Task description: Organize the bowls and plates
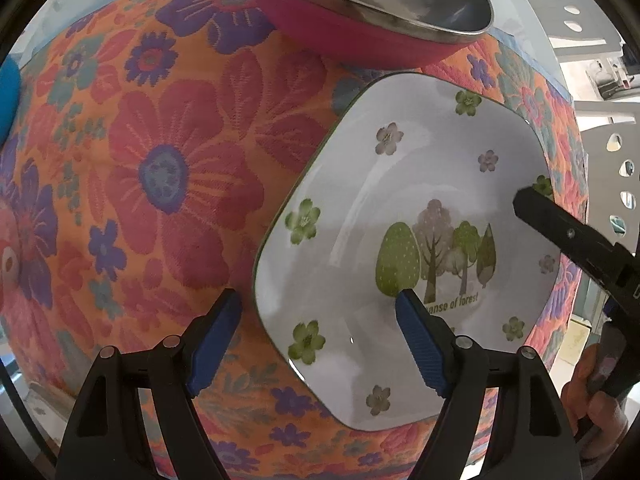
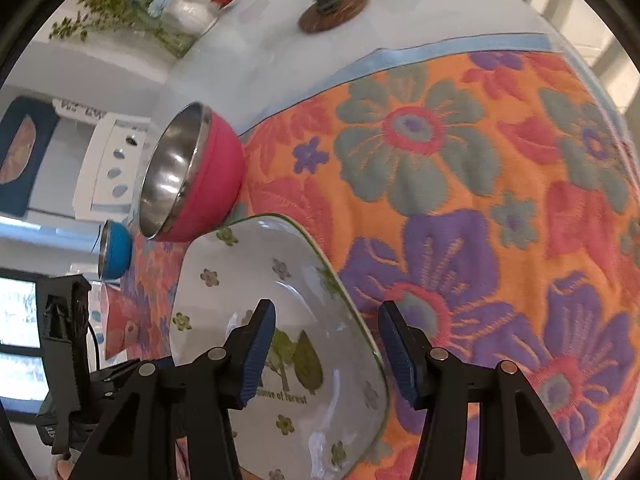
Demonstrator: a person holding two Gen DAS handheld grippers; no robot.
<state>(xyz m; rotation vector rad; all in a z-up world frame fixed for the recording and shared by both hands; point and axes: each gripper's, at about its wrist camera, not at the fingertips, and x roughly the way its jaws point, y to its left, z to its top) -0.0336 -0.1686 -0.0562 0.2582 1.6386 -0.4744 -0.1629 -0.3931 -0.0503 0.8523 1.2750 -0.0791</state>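
**Both claws spread at opposite edges of the forest plate**

Your left claw (image 1: 318, 306) stands with its blue-padded fingers (image 1: 420, 344) well apart and grips nothing. The square white plate (image 1: 400, 184), printed with green trees and small flowers, lies flat on the floral tablecloth (image 1: 168, 168) that covers the bench. One edge of the plate sits between your left claw's fingers: the right finger hangs over the plate's inside, near the tree print, while the left finger is outside the rim, over the cloth. Whether either pad touches the plate cannot be told.

Your right claw (image 2: 326, 326) is also spread wide and holds nothing. It straddles the opposite edge of the plate (image 2: 280, 280), with the left finger over the plate's basin and the right finger over the cloth beyond the rim.

A pink bowl (image 1: 344, 28) with a steel lining stands on the cloth just beyond the plate's far corner, so close that touching cannot be ruled out. A smaller blue bowl (image 2: 116, 250) sits farther off, near the cloth's edge.
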